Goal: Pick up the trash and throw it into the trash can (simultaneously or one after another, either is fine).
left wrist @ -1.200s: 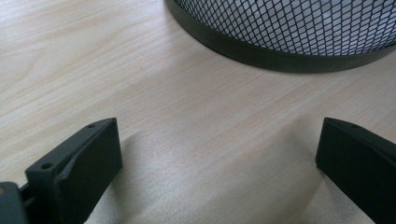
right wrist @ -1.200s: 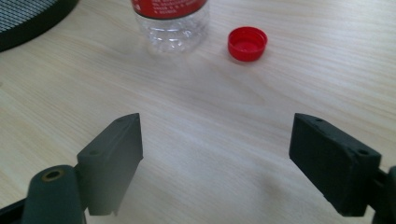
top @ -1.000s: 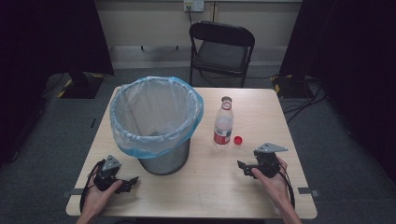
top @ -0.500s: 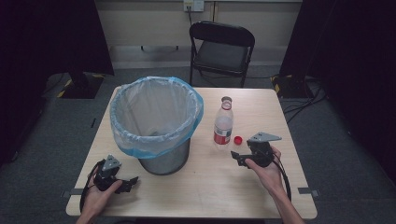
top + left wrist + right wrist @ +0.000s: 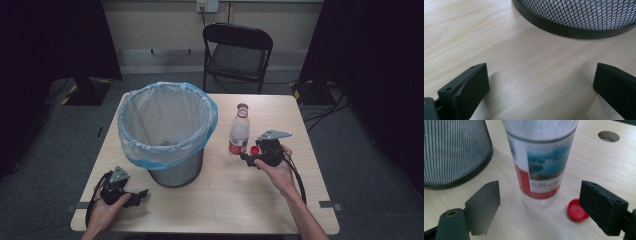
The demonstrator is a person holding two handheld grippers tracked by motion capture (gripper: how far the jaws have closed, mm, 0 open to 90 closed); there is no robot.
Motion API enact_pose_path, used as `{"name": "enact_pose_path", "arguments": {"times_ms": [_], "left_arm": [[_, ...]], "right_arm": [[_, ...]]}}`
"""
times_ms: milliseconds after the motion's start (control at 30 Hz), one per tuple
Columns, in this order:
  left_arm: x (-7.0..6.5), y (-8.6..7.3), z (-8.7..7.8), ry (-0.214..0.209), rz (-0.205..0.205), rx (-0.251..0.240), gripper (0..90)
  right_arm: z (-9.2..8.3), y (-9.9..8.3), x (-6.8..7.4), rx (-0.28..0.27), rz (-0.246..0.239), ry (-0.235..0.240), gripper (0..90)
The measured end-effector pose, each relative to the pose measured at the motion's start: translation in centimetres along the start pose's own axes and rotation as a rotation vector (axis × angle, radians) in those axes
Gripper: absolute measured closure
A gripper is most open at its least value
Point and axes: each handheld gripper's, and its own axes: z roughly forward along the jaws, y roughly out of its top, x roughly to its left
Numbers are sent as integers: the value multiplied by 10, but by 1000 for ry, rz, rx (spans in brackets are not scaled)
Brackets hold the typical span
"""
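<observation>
Right tool at centre-right of the high view, jaws spread wide, nothing between them yet. Open plastic bottle stands upright on the worktop just ahead, centred between the jaws; red cap beside the right jaw. Label: landscape photo over red band, text unreadable. Left tool lower left, spread, near the mesh bin.

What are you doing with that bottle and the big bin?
A person holds a gripper in each hand at the table. The right gripper, fingers open, points at the uncapped plastic bottle, which stands upright; its red cap lies beside it. The left gripper rests open near the lined mesh bin. Nothing is gripped yet.
</observation>
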Motion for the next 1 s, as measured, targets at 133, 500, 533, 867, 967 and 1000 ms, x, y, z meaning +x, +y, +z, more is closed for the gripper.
{"name": "enact_pose_path", "arguments": {"times_ms": [133, 500, 533, 867, 967, 1000], "left_arm": [[0, 0, 0, -1, 0, 1, 0], [0, 0, 0, -1, 0, 0, 0], [0, 0, 0, -1, 0, 0, 0], [0, 0, 0, -1, 0, 0, 0], [0, 0, 0, 0, 0, 0, 0], [0, 0, 0, -1, 0, 0, 0]], "right_arm": [[11, 7, -4, -6, 0, 16, 146], [40, 10, -7, 7, -13, 25, 144], [44, 8, -8, 10, -17, 27, 144], [58, 5, -7, -5, -8, 21, 161], [59, 5, -7, -12, -12, 17, 172], [60, 5, -6, -16, -17, 10, 183]]}}
